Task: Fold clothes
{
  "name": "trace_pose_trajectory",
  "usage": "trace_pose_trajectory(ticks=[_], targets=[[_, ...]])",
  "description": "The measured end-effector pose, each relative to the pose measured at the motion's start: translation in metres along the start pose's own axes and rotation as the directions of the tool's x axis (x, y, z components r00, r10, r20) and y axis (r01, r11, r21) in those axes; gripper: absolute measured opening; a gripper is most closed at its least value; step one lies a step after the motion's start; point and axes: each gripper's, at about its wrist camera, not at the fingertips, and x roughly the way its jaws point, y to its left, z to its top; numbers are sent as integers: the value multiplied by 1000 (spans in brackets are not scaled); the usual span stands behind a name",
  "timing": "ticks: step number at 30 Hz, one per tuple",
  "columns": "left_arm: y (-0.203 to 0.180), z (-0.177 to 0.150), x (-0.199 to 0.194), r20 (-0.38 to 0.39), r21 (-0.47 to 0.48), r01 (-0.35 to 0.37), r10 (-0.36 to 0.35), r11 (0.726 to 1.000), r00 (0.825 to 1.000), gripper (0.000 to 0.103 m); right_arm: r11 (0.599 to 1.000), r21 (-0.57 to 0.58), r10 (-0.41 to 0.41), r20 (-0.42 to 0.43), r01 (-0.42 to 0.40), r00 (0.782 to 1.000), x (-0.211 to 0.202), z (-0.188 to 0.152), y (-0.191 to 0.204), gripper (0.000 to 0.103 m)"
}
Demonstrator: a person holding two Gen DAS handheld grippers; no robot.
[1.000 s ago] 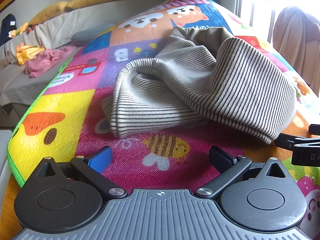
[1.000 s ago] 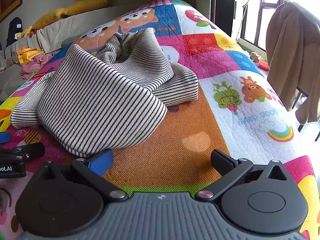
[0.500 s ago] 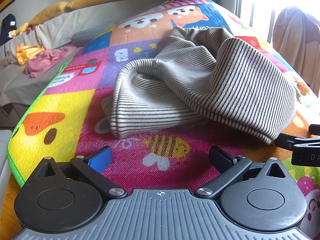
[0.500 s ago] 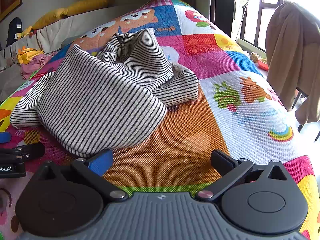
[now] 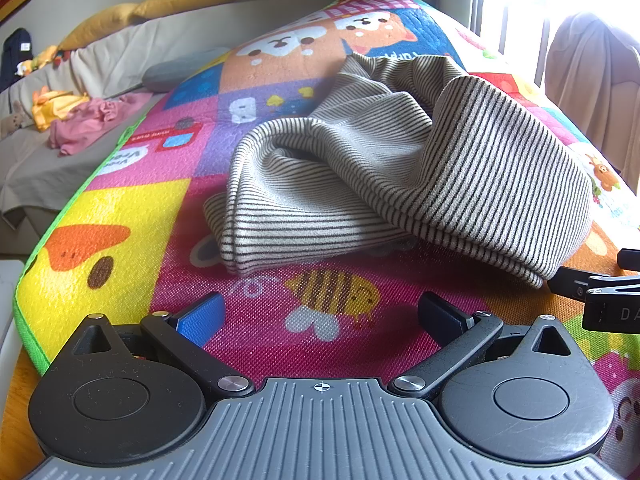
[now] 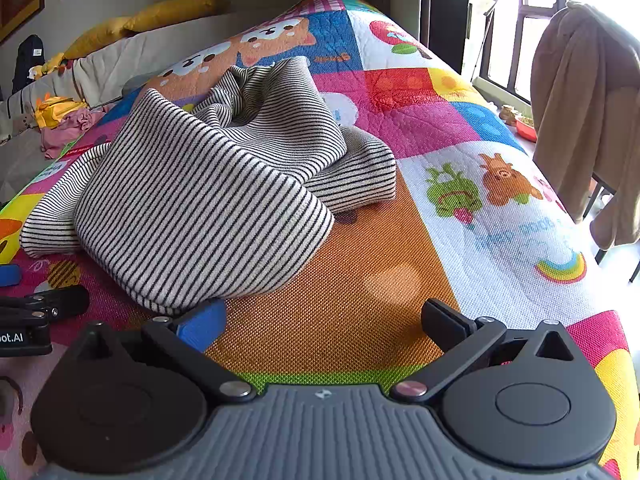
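Observation:
A crumpled beige garment with thin black stripes point(image 5: 400, 176) lies in a heap on a colourful cartoon play mat point(image 5: 120, 216). It also shows in the right wrist view point(image 6: 208, 200). My left gripper point(image 5: 320, 316) is open and empty, low over the mat just short of the garment's near edge. My right gripper point(image 6: 324, 320) is open and empty; its blue fingertip point(image 6: 202, 326) sits right at the garment's hem. Each gripper's tip shows at the edge of the other's view.
A grey bed point(image 5: 60, 160) with yellow pillows and pink and yellow clothes point(image 5: 88, 120) lies to the left. A chair draped with a beige cloth point(image 6: 588, 112) stands at the right by the window. The mat's green edge point(image 5: 28, 312) is near left.

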Motion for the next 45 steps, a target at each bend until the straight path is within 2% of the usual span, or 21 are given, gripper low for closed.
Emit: trace_pose_trajectory(ticks=[45], targets=[[-2,0,-1,3,3,5,-5,1000,1000,103,1000,5,-12,-2,12,1000,1,1,1,103]])
